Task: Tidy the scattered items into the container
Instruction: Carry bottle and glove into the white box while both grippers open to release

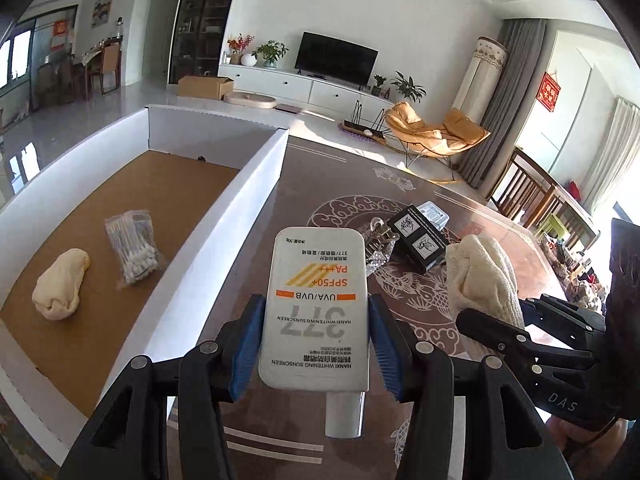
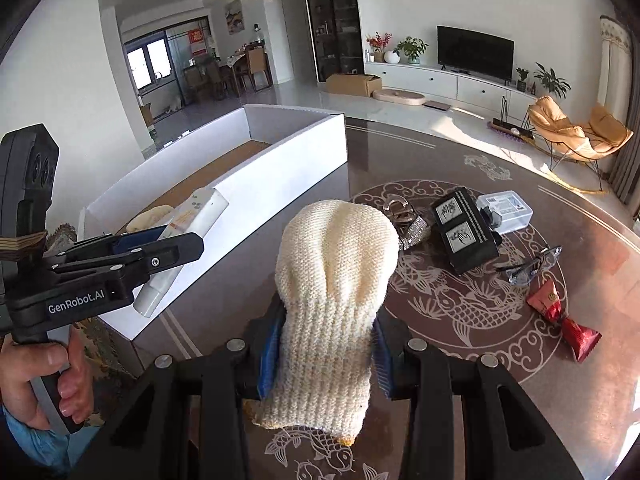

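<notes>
1. My left gripper point(image 1: 316, 344) is clamped on a white flat plastic sunscreen tube point(image 1: 316, 312), above the table beside the white cardboard container point(image 1: 224, 224).
2. My right gripper point(image 2: 324, 348) is clamped on a cream knitted glove point(image 2: 332, 304), over the brown patterned table point(image 2: 460, 312).

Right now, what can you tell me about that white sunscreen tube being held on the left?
The sunscreen tube is a flat white plastic tube with orange stripes and grey print reading SPF50+, UVA/UVB and 377. Its pale cap points back toward the camera, its sealed flat end forward. The left gripper clamps it by its sides between blue pads. In the right wrist view it is off the table, near the white box, with its sealed end over the box's rim.
</notes>
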### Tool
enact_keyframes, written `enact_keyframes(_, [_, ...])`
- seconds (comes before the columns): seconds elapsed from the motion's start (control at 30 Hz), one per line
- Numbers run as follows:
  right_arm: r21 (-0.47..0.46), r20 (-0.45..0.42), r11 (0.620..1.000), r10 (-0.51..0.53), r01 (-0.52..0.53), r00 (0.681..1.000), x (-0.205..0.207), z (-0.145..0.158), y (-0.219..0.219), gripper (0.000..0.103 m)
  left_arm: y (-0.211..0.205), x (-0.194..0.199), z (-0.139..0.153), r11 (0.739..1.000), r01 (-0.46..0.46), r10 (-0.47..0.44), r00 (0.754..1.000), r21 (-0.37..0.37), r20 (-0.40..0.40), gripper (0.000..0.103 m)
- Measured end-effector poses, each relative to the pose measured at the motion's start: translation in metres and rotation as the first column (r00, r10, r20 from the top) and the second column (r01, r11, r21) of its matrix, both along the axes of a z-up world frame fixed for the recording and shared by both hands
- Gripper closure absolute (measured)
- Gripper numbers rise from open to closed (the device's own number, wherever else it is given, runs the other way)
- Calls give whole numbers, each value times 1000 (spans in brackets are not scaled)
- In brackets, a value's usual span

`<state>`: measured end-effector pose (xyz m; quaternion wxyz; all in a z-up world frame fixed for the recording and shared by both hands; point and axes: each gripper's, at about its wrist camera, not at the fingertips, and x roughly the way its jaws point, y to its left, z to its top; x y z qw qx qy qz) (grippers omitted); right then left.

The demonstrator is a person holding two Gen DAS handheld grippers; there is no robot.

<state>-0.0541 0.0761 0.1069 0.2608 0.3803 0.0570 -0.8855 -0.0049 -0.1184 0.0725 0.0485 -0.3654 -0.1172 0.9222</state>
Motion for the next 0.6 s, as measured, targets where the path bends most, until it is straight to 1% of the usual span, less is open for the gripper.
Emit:
enact_keyframes(0.13, [-30,-19,997,73,-74,997,-23,25,-44,64,-46,-7,21,998,-51,51,998,22,-25,52])
enact_keyframes(0.27, [-59,-55,987,149,-152,987,-52,54,-99,64,-104,-23,35,991,-136,135,990,-11,-29,52])
enact_keyframes(0.37, [-69,-78,976,202,-208,976,-79,68,-145,64,-151,-39,37,978,-208,208,978,-16,-11,52])
enact_keyframes(0.47, [-62,-61,965,252,-256,966,-113,68,-196,64,-192,-59,30,961,-276,276,961,-4,23,52])
enact_keyframes(0.53, [-47,-28,958,281,-282,959,-138,58,-231,63,-213,-78,20,953,-304,303,951,3,60,52])
enact_keyframes(0.6, [-6,3,956,292,-292,956,-161,44,-263,63,-228,-100,6,949,-314,311,945,8,104,52])
